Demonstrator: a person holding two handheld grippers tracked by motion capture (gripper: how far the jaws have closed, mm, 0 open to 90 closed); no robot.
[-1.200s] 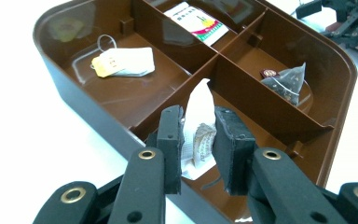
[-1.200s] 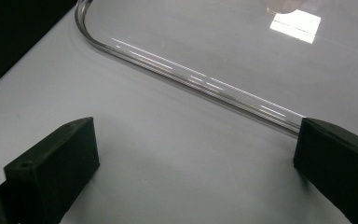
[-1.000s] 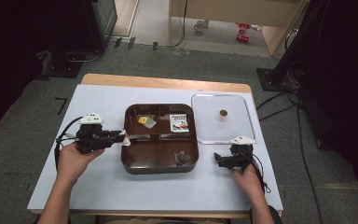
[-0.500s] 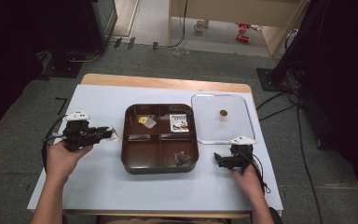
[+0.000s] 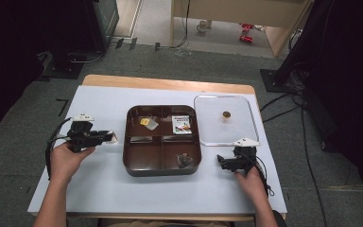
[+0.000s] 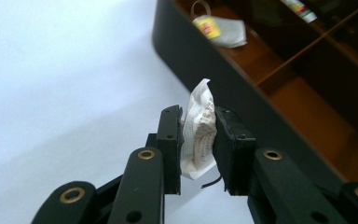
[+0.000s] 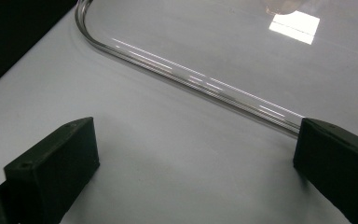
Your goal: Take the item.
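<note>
From above I see my left gripper (image 5: 109, 137) just left of the brown four-compartment tray (image 5: 162, 163), something pale at its tip. The left gripper view settles it: the jaws are clamped on a crumpled white packet (image 6: 198, 131), held off the white table (image 6: 51, 70) beside the tray wall (image 6: 200, 60). That view also shows a yellow-tagged tea bag (image 6: 216, 29) in the tray. My right gripper (image 5: 220, 161) sits near the clear lid (image 5: 224, 137); its own view shows the jaws spread wide, empty, the lid's rim (image 7: 191, 79) just beyond.
</note>
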